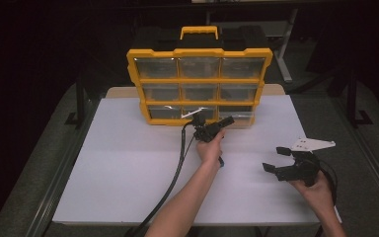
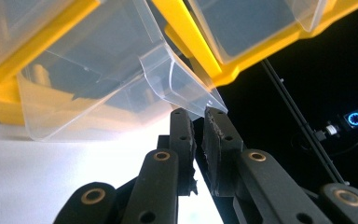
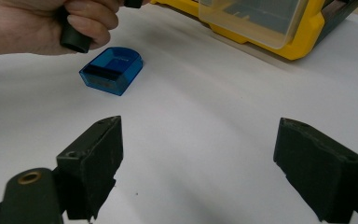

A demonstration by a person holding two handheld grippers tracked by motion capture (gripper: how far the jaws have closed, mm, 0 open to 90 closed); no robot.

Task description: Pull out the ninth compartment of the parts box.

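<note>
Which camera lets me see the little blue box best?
The right gripper view shows it best: the little blue box lies whole on the white table, just under the person's hand. In the high view, a small blue bit peeks out beside that hand. The left gripper view looks at the clear drawer instead.

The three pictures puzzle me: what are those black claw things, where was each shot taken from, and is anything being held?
A person holds a hand tool with two black jaws in each hand. One camera looks down from above; the others ride on each tool.

The left gripper is pinched on the front lip of a clear drawer in the bottom row of the yellow organizer, which stands on the white table.

The right gripper hangs open over the table, holding nothing. A small blue box lies by the left hand.
</note>
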